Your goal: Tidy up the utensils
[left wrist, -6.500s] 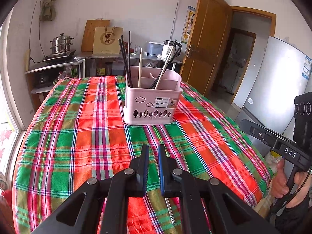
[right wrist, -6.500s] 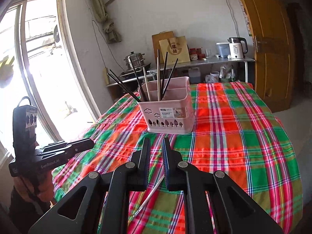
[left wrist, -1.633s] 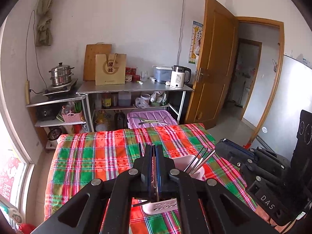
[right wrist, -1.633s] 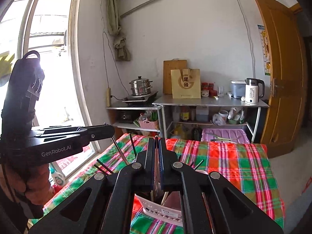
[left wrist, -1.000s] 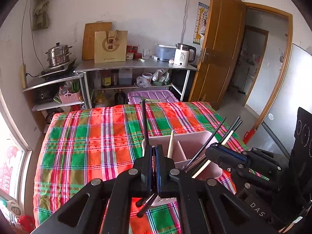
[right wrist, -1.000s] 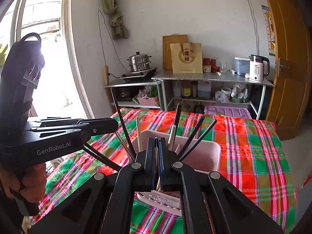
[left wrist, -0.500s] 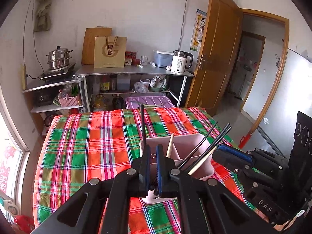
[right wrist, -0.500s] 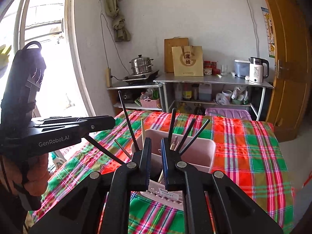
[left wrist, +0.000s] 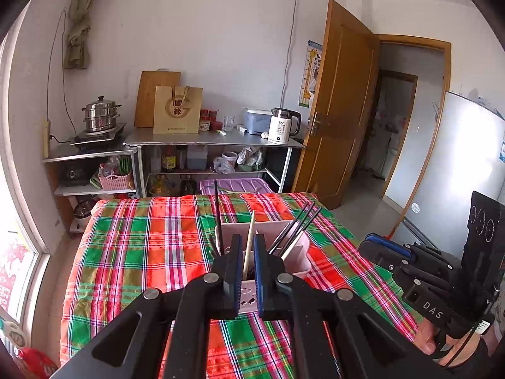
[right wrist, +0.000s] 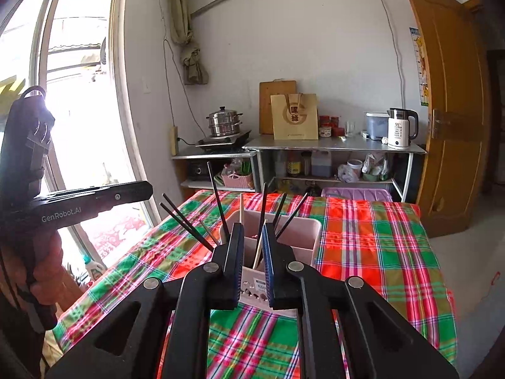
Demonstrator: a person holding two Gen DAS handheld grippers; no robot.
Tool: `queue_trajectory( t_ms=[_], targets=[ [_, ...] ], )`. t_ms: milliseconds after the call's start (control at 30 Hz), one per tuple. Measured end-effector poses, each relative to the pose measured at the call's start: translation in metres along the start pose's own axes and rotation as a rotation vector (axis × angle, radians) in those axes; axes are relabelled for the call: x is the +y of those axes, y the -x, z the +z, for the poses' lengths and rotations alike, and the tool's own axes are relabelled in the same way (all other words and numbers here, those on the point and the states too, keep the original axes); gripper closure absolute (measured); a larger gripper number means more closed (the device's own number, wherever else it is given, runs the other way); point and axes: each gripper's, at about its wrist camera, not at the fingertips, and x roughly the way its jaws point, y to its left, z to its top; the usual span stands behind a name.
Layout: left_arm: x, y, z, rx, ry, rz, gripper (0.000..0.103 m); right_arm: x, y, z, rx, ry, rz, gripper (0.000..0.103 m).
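Left gripper [left wrist: 245,252]: hovering above the pink utensil basket [left wrist: 301,260]; jaws parted a little, nothing between them; the pale chopstick [left wrist: 249,241] seen through the gap stands in the basket beyond
Right gripper [right wrist: 253,246]: also over the basket, jaws released, gripping nothing
Basket: sitting on the plaid tablecloth [left wrist: 135,243], towards the middle of the table; its label faces the cameras
Utensils: black chopsticks [left wrist: 296,230] lean out to the right side in the left wrist view; one black stick [left wrist: 218,218] stands near upright at the left compartment; in the right wrist view more black sticks [right wrist: 186,224] splay out to the left
Background: white kettle [left wrist: 282,125] on the steel shelf [left wrist: 217,139]; steamer pot [left wrist: 101,115] to its left; wooden door [left wrist: 342,107] ajar
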Motion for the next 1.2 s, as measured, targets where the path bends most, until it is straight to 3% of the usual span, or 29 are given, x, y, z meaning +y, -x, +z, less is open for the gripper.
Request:
queue_trajectory(
  t_ms=[167,567,1200],
  targets=[
    [-0.012,0.031,-0.024,-0.040,-0.014,0.011,0.087,0.003,0.027,-0.016,-0.021,-0.005,-0.011,0.078],
    [-0.036,0.061,-0.100,-0.049,-0.012,0.032,0.084,0.023,0.066,-0.066,-0.016,0.002,-0.030,0.077],
    [-0.043,0.060,-0.186,-0.031,0.015,0.074,0.084,0.042,0.083,-0.135,0.004,0.009,-0.069,0.076]
  ],
)
